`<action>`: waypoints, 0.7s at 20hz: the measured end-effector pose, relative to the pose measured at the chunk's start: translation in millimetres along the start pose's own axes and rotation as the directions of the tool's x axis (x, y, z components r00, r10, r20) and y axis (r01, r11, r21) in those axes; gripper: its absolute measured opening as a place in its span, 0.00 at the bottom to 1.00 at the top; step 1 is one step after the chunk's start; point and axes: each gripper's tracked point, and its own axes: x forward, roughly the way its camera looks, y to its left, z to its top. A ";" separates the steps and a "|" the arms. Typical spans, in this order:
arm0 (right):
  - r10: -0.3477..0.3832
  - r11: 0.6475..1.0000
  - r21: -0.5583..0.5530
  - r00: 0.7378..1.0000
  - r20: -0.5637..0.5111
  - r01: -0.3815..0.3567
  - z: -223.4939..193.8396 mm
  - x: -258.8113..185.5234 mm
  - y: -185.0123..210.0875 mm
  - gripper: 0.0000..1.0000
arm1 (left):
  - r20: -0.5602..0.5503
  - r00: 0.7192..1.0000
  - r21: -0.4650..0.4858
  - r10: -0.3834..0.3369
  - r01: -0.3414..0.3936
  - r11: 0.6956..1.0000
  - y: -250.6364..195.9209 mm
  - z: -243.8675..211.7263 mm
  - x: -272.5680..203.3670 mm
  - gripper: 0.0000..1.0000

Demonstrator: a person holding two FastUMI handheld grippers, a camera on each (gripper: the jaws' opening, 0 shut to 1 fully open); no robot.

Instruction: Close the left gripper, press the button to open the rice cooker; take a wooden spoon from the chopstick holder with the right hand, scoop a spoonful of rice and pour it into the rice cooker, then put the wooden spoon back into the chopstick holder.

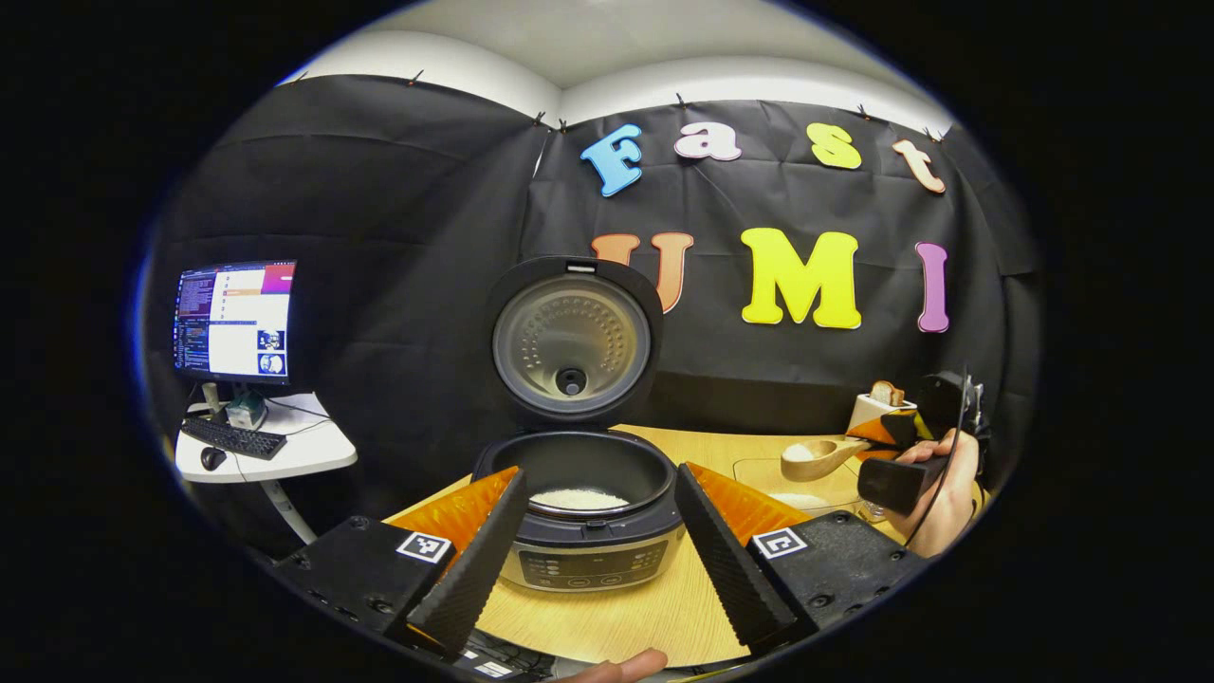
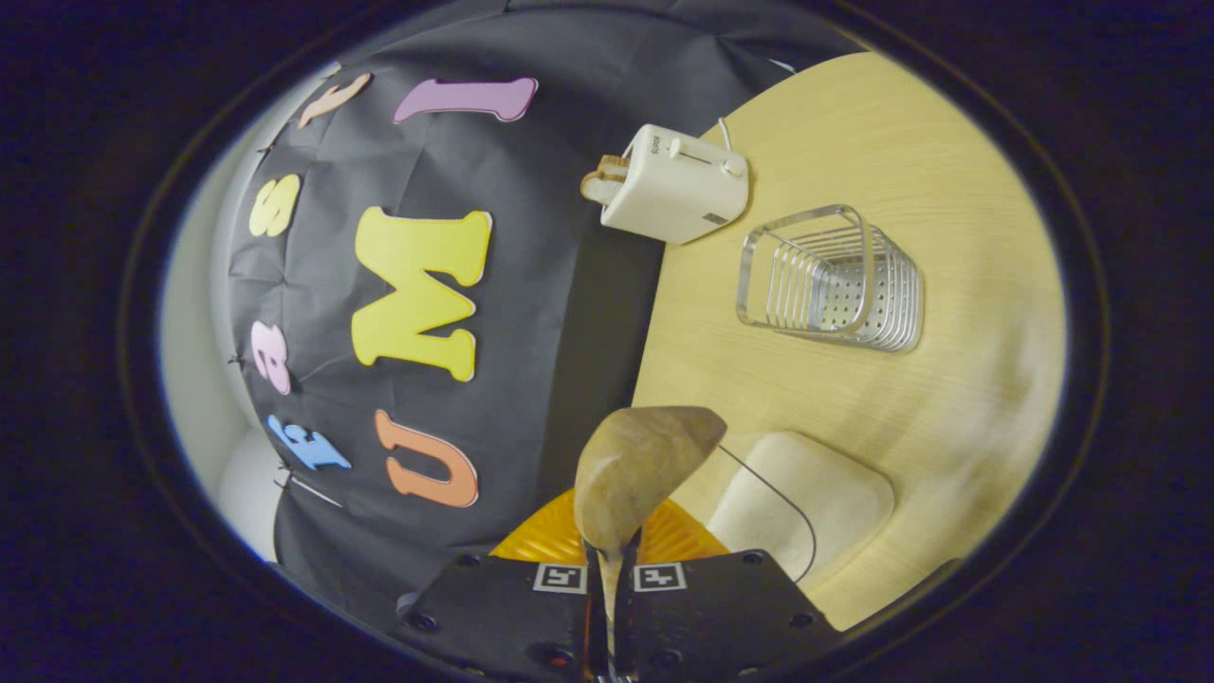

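Wooden tabletop [image 1: 654, 617] bore one open rice cooker [image 1: 583, 493] — my left hand-held gripper [image 1: 593, 560] spread, my right hand-held gripper [image 2: 612, 579] pinching one wooden spoon [image 2: 640, 465].

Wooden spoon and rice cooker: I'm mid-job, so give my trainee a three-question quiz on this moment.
1. True or false: the rice cooker has its lid up.
2. What does the right gripper clamp? A) toaster B) wooden spoon C) chopstick holder
3. Fill in: the left gripper is ____.

Key: 1 true, with rice already in the pot. 2 B, and the spoon bowl carries rice. 3 open, its fingers spread either side of the cooker.
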 end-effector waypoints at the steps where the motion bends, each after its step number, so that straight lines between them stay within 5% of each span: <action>1: 0.015 1.000 0.019 1.000 -0.014 -0.015 -2.6 -2.0 6.1 0.05 | 0.001 1.000 0.004 0.005 -0.005 1.000 2.0 0.6 -0.3 0.99; 14: 0.150 0.988 -0.010 0.977 -0.152 -0.153 -73.5 -35.0 93.1 0.03 | 0.008 0.999 0.004 0.049 -0.049 0.999 32.1 0.5 -1.7 0.99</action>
